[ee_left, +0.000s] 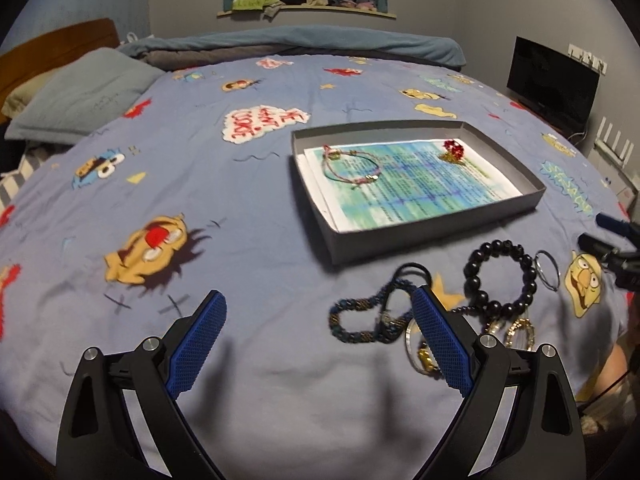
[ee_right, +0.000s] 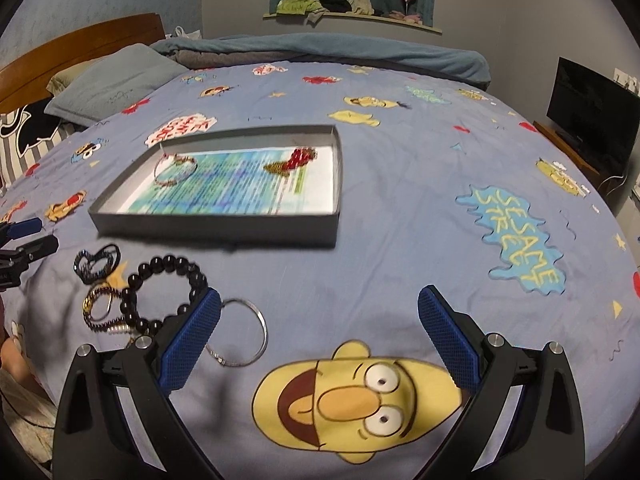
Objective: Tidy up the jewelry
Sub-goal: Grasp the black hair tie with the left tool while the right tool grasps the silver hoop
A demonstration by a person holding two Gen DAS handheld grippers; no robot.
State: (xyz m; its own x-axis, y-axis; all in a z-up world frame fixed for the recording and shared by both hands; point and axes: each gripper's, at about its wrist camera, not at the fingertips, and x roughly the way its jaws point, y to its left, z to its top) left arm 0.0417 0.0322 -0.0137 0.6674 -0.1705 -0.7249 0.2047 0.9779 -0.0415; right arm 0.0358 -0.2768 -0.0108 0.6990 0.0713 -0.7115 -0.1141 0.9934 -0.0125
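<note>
A grey shallow box (ee_left: 432, 236) (ee_right: 216, 232) lined with a printed sheet lies on the bed. Inside are a pink cord bracelet (ee_left: 352, 166) (ee_right: 176, 170) and a red and gold beaded piece (ee_left: 454, 152) (ee_right: 294, 162). In front of the box lie a black bead bracelet (ee_left: 500, 276) (ee_right: 168, 292), a dark braided bracelet (ee_left: 372, 316) (ee_right: 96, 266), a thin silver bangle (ee_left: 547, 270) (ee_right: 242, 332) and gold bracelets (ee_left: 516, 330) (ee_right: 98, 306). My left gripper (ee_left: 320, 310) is open and empty, its right finger over the braided bracelet. My right gripper (ee_right: 320, 304) is open and empty, right of the pile.
The bed carries a blue cartoon-print sheet (ee_left: 200, 200) (ee_right: 400, 240). Pillows (ee_left: 80, 96) and a folded blanket (ee_left: 300, 42) lie at the far side. A television (ee_left: 552, 80) (ee_right: 592, 120) stands at the right. Each gripper shows at the edge of the other's view.
</note>
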